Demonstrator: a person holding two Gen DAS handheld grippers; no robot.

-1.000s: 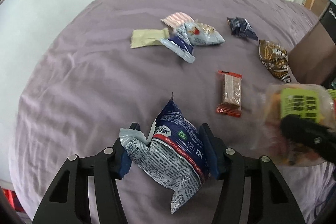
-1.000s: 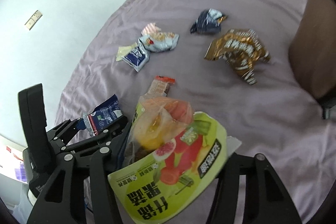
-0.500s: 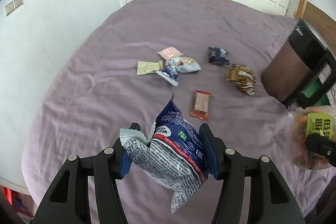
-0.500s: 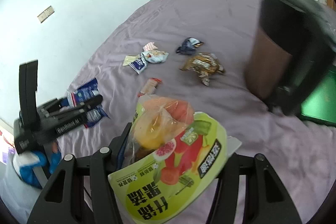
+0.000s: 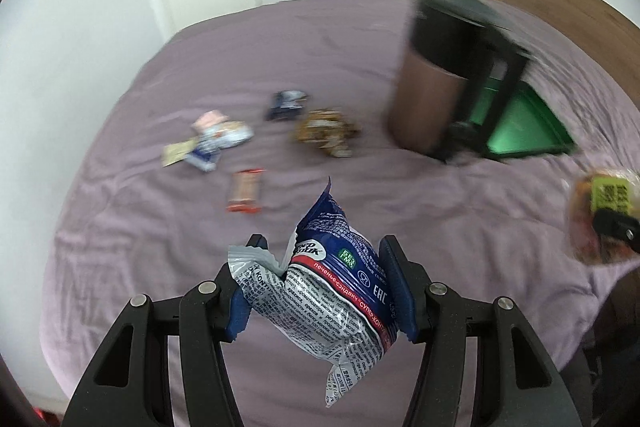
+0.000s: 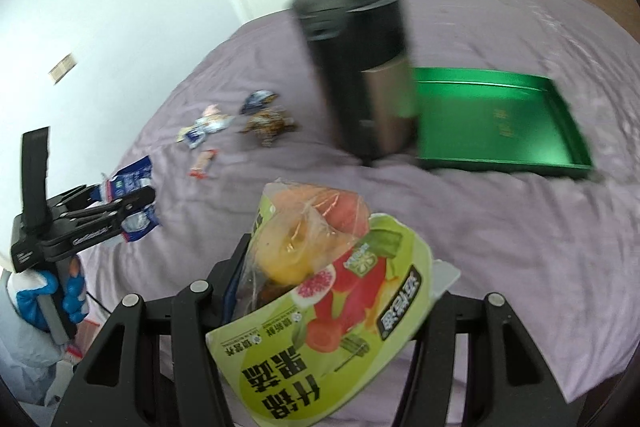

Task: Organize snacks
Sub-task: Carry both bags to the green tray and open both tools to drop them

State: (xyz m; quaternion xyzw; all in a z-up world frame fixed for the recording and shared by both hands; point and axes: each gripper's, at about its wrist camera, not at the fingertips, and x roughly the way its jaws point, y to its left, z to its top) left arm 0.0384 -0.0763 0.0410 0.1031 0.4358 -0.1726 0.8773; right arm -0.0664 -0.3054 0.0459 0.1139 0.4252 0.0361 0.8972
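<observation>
- Green tray (image 6: 496,123) and the dark cylindrical bin (image 6: 360,75) have swung into view ahead of both tools since a second ago, when mostly the loose snacks showed; my guess is the carry toward a drop-off is under way.
- Left tool (image 5: 320,287) stays clamped on the blue-and-white cookie packet (image 5: 340,291), held above the purple bed (image 5: 120,227).
- Right tool (image 6: 340,287) stays clamped on the green dried-fruit bag (image 6: 320,307), the tray ahead and to its right.
- Remaining wrappers (image 5: 248,155) lie well ahead-left, blurred; brands unreadable. The bin hides the tray's near corner.
</observation>
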